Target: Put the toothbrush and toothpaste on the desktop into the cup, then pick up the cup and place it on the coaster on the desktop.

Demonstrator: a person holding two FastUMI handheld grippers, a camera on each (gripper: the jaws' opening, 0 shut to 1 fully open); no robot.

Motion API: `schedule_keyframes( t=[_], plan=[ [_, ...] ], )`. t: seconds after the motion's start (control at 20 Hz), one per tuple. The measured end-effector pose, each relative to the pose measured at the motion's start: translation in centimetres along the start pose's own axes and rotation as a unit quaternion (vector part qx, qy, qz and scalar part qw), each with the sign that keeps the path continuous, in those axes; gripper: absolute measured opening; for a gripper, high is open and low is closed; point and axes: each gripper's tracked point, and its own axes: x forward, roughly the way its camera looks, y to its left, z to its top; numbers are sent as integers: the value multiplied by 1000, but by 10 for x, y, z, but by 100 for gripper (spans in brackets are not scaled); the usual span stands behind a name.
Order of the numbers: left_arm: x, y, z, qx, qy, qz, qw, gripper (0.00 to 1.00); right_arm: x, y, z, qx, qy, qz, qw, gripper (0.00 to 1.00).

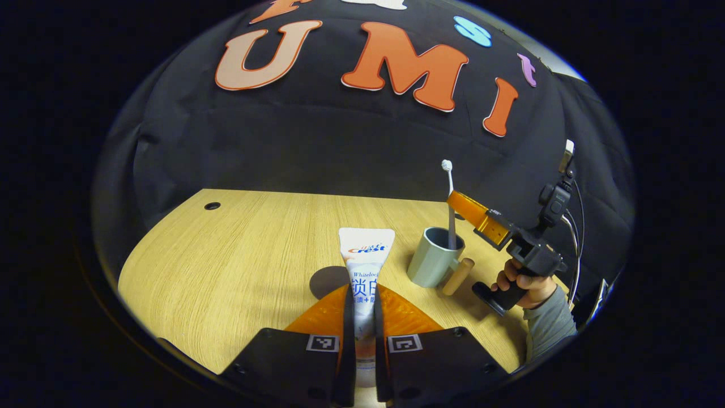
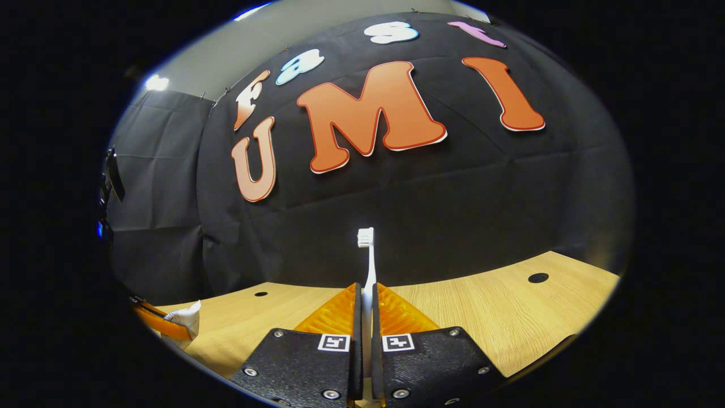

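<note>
Right gripper [image 2: 365, 326] is pinched on the toothbrush [image 2: 367, 266], bristles up. From the left gripper view the toothbrush's lower end is inside the grey cup [image 1: 435, 258] at 2 o'clock on the desk [image 1: 226, 255], though it looks not yet released. Left gripper [image 1: 364, 320] is clamped on the toothpaste tube [image 1: 365, 266], held off the desk at 12 o'clock from its fingers, not in the cup yet. A dark round coaster [image 1: 328, 281] sits behind the tube, left of the cup.

Left to do, I'd judge: release brush, drop tube in, move cup onto coaster.
</note>
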Motion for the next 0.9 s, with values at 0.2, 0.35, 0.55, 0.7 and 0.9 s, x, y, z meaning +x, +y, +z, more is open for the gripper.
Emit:
schedule_keyframes(
  t=[0.2, 0.35, 0.55, 0.7, 0.9],
  plan=[
    [9, -3, 15, 5, -21, 6, 1000, 18, -7, -7, -11, 7, 22, -9, 1000, 7],
    [18, -19, 32, 8, -37, -7, 999, 19, -14, -14, -21, 7, 35, -20, 999, 6],
    [31, -41, 52, 19, -63, -24, 998, 17, -24, -22, -18, 23, 42, -30, 998, 5],
    [32, -58, 66, 27, -81, -36, 996, 18, -35, -23, -12, 24, 44, -31, 998, 8],
    [43, -74, 74, 27, -93, -51, 994, 17, -56, -25, -7, 26, 53, -33, 998, 21]
  ],
)
